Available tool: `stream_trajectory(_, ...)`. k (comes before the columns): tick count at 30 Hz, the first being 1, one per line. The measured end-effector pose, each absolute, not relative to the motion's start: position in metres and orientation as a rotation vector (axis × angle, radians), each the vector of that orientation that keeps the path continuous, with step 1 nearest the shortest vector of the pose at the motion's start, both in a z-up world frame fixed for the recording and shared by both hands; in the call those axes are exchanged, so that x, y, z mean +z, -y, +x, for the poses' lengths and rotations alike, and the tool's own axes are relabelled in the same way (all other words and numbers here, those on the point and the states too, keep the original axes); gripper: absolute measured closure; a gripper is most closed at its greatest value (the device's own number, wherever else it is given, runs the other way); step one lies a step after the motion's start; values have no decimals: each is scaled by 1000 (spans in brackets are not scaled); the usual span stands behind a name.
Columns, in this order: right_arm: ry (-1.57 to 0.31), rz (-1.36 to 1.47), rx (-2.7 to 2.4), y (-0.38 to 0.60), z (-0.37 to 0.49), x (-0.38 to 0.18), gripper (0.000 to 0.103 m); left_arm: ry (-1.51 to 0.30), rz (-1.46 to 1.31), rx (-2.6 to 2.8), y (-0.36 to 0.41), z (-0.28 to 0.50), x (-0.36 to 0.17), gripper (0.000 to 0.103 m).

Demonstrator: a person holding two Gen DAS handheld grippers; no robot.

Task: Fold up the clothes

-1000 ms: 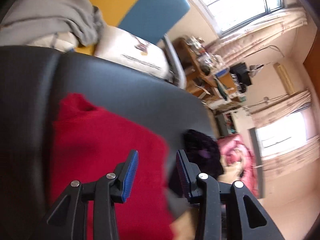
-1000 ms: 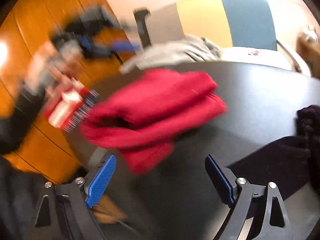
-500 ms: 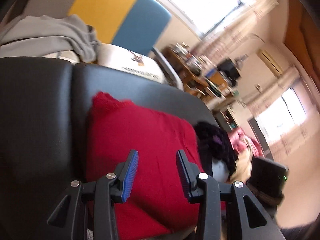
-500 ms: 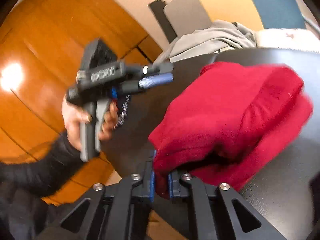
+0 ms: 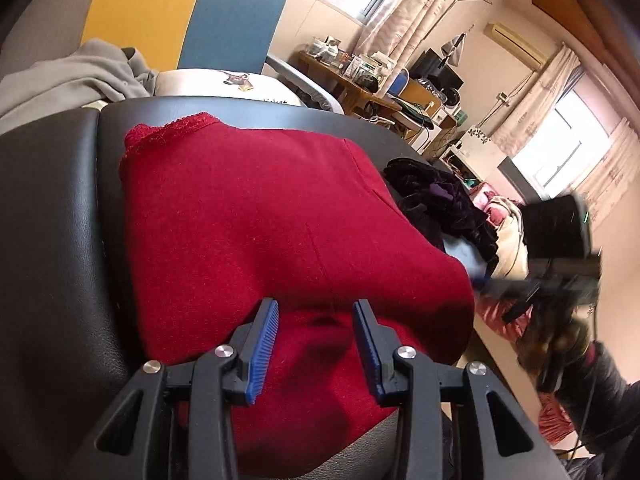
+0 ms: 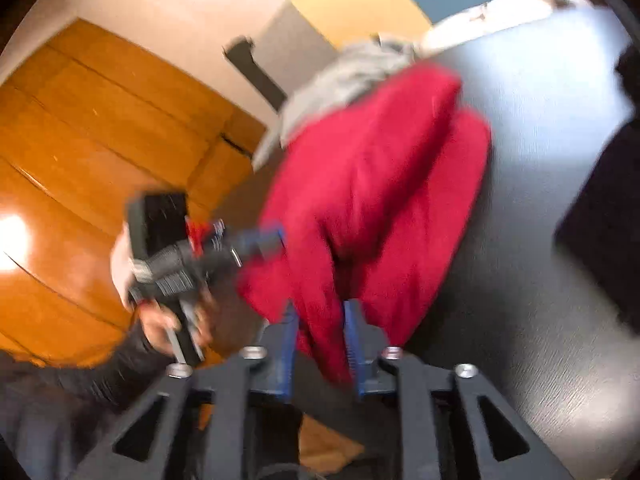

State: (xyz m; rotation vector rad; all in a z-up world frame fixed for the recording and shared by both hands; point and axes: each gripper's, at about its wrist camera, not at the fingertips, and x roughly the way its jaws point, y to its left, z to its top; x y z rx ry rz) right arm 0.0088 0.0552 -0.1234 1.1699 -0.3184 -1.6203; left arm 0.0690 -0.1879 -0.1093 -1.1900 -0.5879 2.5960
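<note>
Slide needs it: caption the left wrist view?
Left tool open over a red garment on a black table.

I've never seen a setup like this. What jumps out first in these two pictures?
The bright red garment, spread over the dark table, fills the middle of both views. In the right wrist view, the right gripper has its blue fingers closed on a fold of the cloth, while the left gripper hangs open above it. A dark purple garment lies heaped beyond the red one.
</note>
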Motion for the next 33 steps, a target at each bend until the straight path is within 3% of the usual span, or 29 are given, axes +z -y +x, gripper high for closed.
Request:
stream_trajectory(1,338,1132,-1649,-56,5,-115,38,582,-1190,2607,186,70,-109,64)
stream_trajectory(2,358,1118,-1661,-55,1,-111,32,570,-1194,2617,185,70,-109,64)
stream_trajectory(6,399,1155,-1723,-36,-24,-116,30,496,-1203,2665,177,73,-107,64)
stream_trajectory(8,407,1179,-1734,-26,-34,-124,32,474,-1206,2678,178,72,-107,63)
stream_trajectory(11,438,1206,-1721,-10,-42,-133,46,472,-1208,2695,177,73,-108,63)
stream_trajectory(12,412,1220,-1741,-2,-44,-135,59,480,-1208,2697,177,74,-108,63)
stream_trajectory(13,388,1223,-1768,1,-48,-135,84,487,-1206,2700,177,75,-107,63)
stream_trajectory(19,227,1097,-1939,-3,-41,-100,85,503,-1207,2680,168,82,-111,63)
stream_trajectory(23,220,1208,-1951,-11,-51,-151,82,482,-1213,2693,161,89,-118,63)
stream_trajectory(25,174,1164,-1988,-11,-46,-148,80,460,-1207,2719,160,90,-113,63)
stream_trajectory(31,-127,1090,-2083,9,-36,-128,79,401,-1140,2832,176,73,-75,60)
stream_trajectory(33,-125,1081,-2085,5,-35,-126,71,381,-1117,2869,181,67,-63,57)
